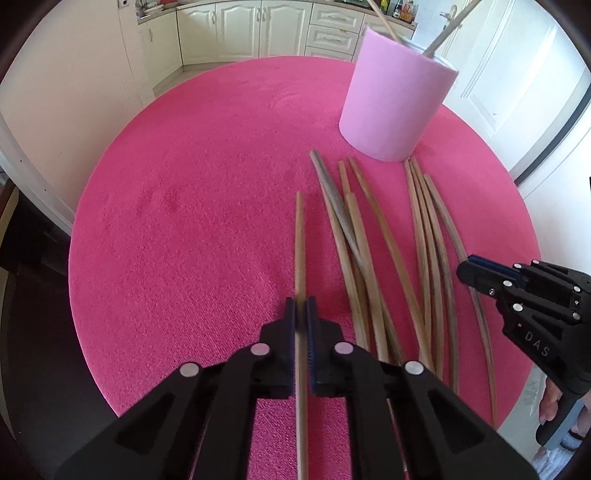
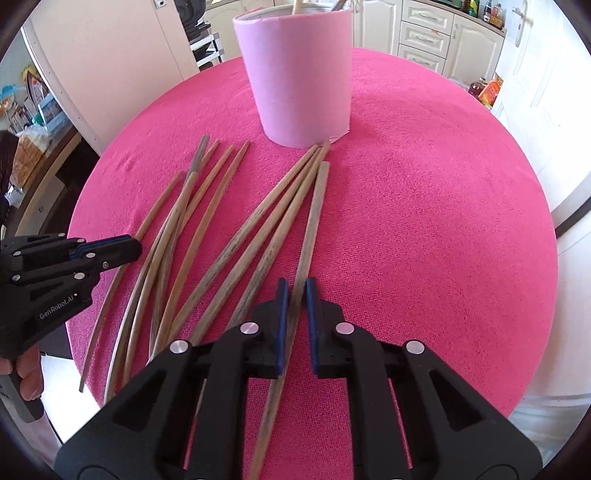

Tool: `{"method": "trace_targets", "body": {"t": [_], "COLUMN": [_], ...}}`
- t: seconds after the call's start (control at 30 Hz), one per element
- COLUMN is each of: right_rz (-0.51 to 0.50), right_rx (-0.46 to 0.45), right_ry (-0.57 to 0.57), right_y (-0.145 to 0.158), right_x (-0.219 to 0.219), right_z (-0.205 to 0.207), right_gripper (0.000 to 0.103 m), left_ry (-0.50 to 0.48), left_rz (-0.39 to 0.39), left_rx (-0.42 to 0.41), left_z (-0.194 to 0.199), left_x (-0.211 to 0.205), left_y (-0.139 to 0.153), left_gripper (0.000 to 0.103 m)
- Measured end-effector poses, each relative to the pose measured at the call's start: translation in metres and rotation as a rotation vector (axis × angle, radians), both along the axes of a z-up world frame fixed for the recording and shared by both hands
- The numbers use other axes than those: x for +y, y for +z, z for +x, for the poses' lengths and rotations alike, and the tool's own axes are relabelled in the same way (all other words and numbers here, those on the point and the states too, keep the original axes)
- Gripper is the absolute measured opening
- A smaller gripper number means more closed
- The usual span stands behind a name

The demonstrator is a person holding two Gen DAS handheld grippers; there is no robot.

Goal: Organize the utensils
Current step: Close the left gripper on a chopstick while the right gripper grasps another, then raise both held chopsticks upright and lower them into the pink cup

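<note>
Left gripper [image 1: 301, 310]: my pads are clamped on one wooden stick [image 1: 299, 236]; its far tip points toward the pink holder, well short of it.

Right gripper [image 2: 294, 295]: my jaws sit narrow around the rightmost stick [image 2: 314, 218], a thin gap showing on each side; I cannot tell if the pads touch it.

Pink holder [image 2: 299, 81]: stands upright on the pink tablecloth [image 2: 424, 221], two sticks [image 1: 447, 31] leaning inside it.

Loose sticks [image 2: 192, 218]: fanned on the cloth on my side of the holder, nearest tips just beside its base.

White cabinets [image 1: 240, 29]: beyond the holder.
</note>
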State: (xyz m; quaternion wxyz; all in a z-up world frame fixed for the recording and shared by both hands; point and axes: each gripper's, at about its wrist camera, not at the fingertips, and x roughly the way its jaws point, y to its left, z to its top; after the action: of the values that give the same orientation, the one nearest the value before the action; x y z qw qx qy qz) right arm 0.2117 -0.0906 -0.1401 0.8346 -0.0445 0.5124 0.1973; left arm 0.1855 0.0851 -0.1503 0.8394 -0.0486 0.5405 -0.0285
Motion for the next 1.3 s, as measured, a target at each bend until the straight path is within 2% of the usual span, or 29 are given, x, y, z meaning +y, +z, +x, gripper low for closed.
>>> {"method": "trace_targets", "body": {"t": [0.17,0.4,0.63,0.8,1.1,1.3], "right_rz": [0.059,0.148,0.275,0.325,0.395,0.434], "right_rx": [-0.022,-0.082,-0.207,-0.266,-0.36,-0.416], "right_ry": [-0.015,-0.027,-0.015,-0.005,-0.004,-0.008], "right_y": [0.006,0.027,0.057,0.074,0.107,0.125], "right_x": [-0.011,-0.022,-0.036,-0.038,-0.045,-0.052], "right_z": [-0.004,-0.012,-0.029,-0.034,-0.034,-0.028], "right_gripper": [0.007,0.007,0.007,0.006,0.007,0.007], "left_ry": [0.043,0.073,0.059,0.041,-0.012,-0.032], "left_rz": [-0.048,-0.065,-0.044,-0.043,-0.055,-0.069], "left_rx": [-0.091,-0.221,-0.38,-0.48,-0.632,-0.692], "left_z": [-0.007,-0.013,-0.017,-0.016,-0.018,-0.007], "left_x": [0.017,0.02,0.001,-0.011,-0.035,-0.045], "left_y": [0.016,0.046,0.078,0.1,0.128,0.141], "left_gripper": [0.006,0.006,0.006,0.006,0.006,0.006]}}
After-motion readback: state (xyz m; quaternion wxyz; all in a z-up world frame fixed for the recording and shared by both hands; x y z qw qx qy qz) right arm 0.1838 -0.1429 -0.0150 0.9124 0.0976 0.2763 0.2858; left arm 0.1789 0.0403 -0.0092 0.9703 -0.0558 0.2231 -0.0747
